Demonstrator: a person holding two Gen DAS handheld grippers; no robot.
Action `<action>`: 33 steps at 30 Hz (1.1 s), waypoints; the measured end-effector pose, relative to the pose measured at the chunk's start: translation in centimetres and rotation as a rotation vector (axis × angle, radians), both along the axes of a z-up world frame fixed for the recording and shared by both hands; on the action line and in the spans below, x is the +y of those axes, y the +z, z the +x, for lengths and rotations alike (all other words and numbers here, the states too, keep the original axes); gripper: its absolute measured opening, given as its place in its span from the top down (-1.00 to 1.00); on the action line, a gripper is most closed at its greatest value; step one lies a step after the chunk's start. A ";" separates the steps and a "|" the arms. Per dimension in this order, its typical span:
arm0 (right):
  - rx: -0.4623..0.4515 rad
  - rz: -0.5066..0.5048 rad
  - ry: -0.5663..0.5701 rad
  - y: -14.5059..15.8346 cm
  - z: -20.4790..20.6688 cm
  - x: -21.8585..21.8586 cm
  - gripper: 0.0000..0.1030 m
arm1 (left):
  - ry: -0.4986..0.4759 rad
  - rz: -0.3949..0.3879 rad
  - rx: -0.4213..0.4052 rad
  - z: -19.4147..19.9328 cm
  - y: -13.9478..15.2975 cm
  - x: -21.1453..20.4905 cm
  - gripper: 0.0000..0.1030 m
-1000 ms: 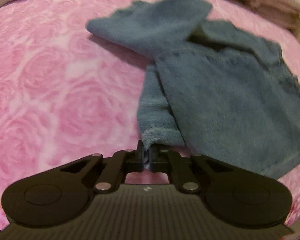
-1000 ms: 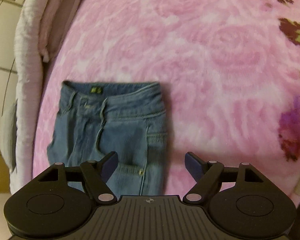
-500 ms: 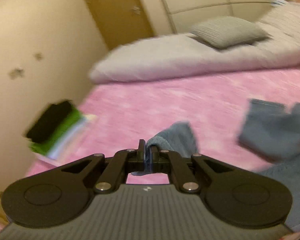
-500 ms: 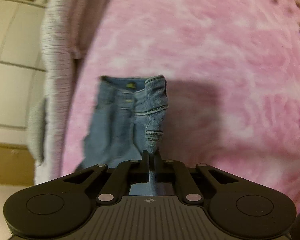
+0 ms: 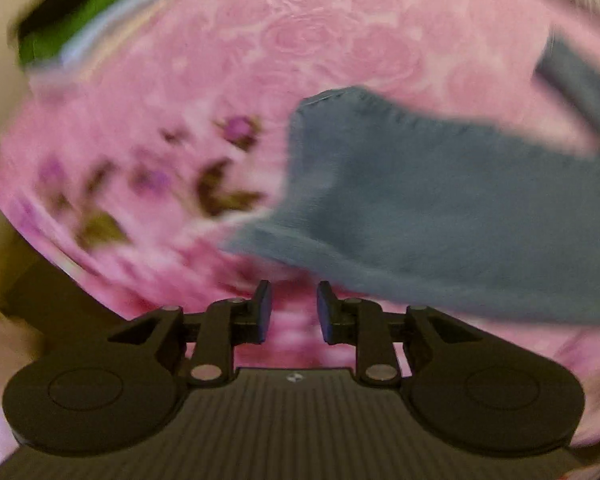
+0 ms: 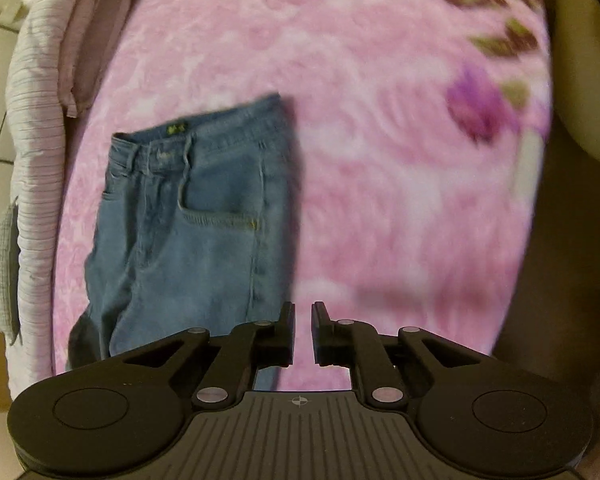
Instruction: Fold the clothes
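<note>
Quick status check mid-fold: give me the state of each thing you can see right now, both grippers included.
Left hand-held gripper: jaws opening, nothing between them.
Right hand-held gripper: jaws opening, a narrow gap, nothing between them.
Grey-blue garment: released, spread on the pink blanket, blurred.
Jeans: folded, lying flat on the blanket, waistband away from the camera.
Stack of folded clothes: at the blanket's edge, blurred.

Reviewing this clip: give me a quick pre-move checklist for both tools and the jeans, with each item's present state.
1. Left tool free of cloth: ok, its jaws are opening with nothing between them.
2. Right tool free of cloth: ok, jaws opening, gap empty.
3. Jeans lying flat on the pink blanket: ok at the waist end.
4. Leg end laid flat: cannot tell, blurred.
5. Jeans fully folded: cannot tell.
</note>
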State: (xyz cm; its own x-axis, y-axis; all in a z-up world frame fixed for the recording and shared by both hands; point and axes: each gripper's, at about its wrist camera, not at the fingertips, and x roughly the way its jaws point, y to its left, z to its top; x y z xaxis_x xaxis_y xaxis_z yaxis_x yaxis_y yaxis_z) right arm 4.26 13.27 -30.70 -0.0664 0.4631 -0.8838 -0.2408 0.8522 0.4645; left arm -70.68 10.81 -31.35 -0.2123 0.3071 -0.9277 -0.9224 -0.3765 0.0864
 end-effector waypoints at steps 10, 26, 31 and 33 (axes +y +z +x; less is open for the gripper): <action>0.026 0.040 0.012 -0.7 -2.6 1.4 0.77 | 0.565 0.306 -0.329 -4.9 0.1 -1.4 0.39; 0.018 0.051 0.055 -1.8 0.8 3.6 0.76 | 0.235 0.522 -0.021 -4.8 5.9 1.3 0.81; 0.052 0.042 0.084 -2.7 0.4 3.7 0.76 | 0.499 0.305 -0.201 -5.4 -0.2 -0.9 0.78; 0.042 0.038 0.103 -2.6 0.6 3.5 0.76 | 0.535 0.337 -0.288 -4.6 -0.8 -1.4 0.64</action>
